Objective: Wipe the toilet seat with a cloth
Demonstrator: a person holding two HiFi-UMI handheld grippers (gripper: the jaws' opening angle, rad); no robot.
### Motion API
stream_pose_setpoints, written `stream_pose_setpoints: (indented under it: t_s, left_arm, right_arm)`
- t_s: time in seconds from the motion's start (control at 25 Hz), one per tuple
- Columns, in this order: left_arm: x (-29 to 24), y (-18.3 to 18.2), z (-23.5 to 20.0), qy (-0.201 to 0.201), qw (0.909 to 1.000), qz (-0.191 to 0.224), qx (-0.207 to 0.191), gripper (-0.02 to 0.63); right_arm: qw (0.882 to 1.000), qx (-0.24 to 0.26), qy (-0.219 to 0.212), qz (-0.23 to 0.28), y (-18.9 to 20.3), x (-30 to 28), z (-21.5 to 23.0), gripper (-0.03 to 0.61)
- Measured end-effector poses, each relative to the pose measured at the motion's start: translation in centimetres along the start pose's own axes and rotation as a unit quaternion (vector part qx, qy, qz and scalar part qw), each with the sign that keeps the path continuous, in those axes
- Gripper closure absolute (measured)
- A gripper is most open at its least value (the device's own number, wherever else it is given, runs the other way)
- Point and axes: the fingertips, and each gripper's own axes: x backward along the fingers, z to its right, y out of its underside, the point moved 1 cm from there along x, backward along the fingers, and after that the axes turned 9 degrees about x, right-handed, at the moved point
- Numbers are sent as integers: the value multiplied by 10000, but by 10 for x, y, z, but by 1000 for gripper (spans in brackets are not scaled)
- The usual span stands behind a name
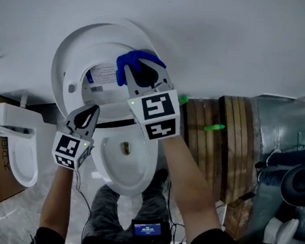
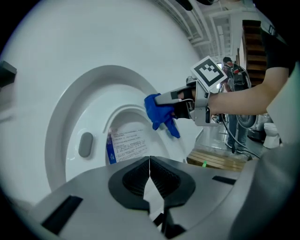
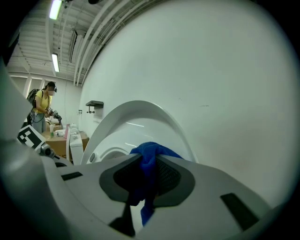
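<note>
A white toilet stands against the wall with its lid and seat (image 1: pixel 66 73) raised upright; the bowl (image 1: pixel 124 161) lies open below. My right gripper (image 1: pixel 141 75) is shut on a blue cloth (image 1: pixel 130 63) and holds it against the upper right of the raised seat (image 2: pixel 93 103). The cloth (image 3: pixel 147 154) bunches between the right jaws, and the cloth (image 2: pixel 159 115) also shows in the left gripper view. My left gripper (image 1: pixel 91 113) is shut on nothing, lower and to the left, in front of the seat's hinge area. A printed label (image 2: pixel 129 143) sits on the seat's inner face.
A second white toilet (image 1: pixel 11 142) on a cardboard box stands at the left. Wooden pallets (image 1: pixel 221 136) lean at the right, with grey equipment (image 1: pixel 291 180) beyond. A person in yellow (image 3: pixel 41 110) works far off by a table. The holder's legs (image 1: pixel 127 213) stand before the bowl.
</note>
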Motion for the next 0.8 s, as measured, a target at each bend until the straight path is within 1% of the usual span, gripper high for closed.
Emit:
stream_pose_setpoints:
  t_s: [0.28, 0.48, 0.6, 0.68, 0.8]
  left_arm:
    - [12, -47, -20, -164, 9994, 278, -76, 601]
    - [19, -63, -29, -306, 9990, 305, -137, 601]
    - [26, -74, -31, -377, 9987, 307, -137, 601]
    - [32, -89, -32, -420, 9982, 392, -160, 601]
    - [34, -112, -30, -332, 9984, 422, -185, 600]
  right_arm:
    - [9993, 172, -298, 146, -36, -21, -25, 506]
    - [9980, 222, -577, 106, -42, -31, -44, 506]
    - [9976, 148, -676, -5, -43, -29, -47, 506]
    - [9976, 46, -691, -63, -48, -21, -44, 506]
    - [9976, -12, -677, -140, -59, -2, -38, 506]
